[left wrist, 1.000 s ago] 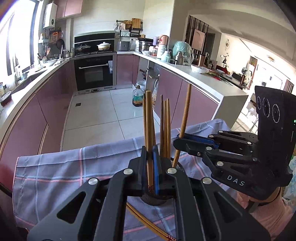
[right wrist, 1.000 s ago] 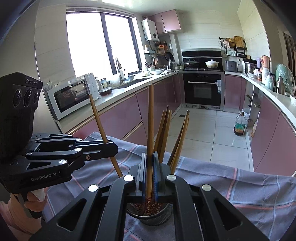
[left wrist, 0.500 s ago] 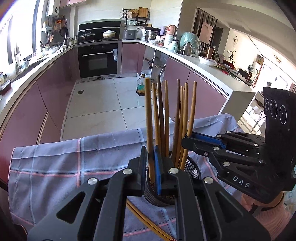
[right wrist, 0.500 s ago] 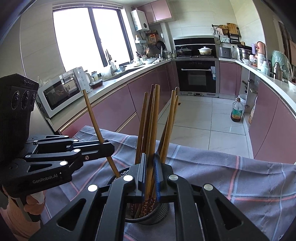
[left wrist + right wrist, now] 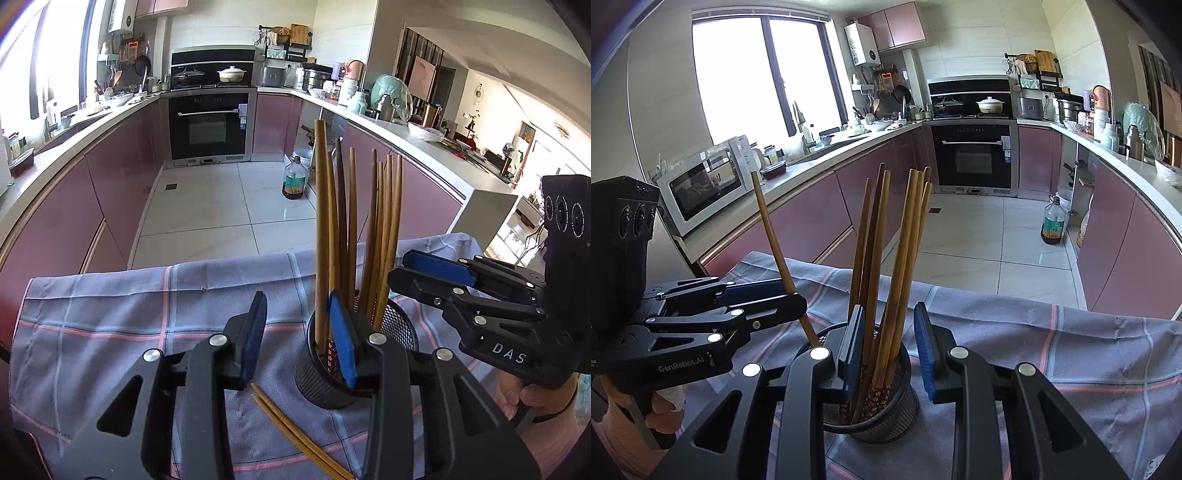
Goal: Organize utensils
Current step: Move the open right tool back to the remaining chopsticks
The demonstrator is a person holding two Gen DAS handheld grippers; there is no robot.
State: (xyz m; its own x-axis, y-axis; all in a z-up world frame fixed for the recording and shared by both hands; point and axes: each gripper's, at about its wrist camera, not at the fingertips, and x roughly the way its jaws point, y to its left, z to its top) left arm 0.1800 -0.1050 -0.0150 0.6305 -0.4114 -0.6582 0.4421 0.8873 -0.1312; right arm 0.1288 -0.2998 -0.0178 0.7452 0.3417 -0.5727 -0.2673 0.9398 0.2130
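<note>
Chopsticks (image 5: pixel 886 266) stand upright in a bunch inside a black mesh holder (image 5: pixel 882 413), which sits on a blue-grey checked cloth (image 5: pixel 1052 354) spread over the table. One more chopstick (image 5: pixel 775 254) leans away from the bunch at the holder's left rim in the right wrist view, passing by the tip of the left gripper (image 5: pixel 798 302). Two loose chopsticks (image 5: pixel 295 435) lie flat on the cloth just beside the holder's base.

The left gripper (image 5: pixel 295 325) has just been opening – its blue pads are parted, one chopstick rising close along the inside of the right-hand pad, and neither pad is pressing on it. The right gripper (image 5: pixel 888 328) has likewise just been opening – its jaws straddle the bunch over the holder with clear gaps on both sides, holding nothing.

Behind lie pink kitchen cabinets (image 5: pixel 812 221), a built-in oven (image 5: pixel 973 158) and a microwave (image 5: pixel 701 184) on the counter
</note>
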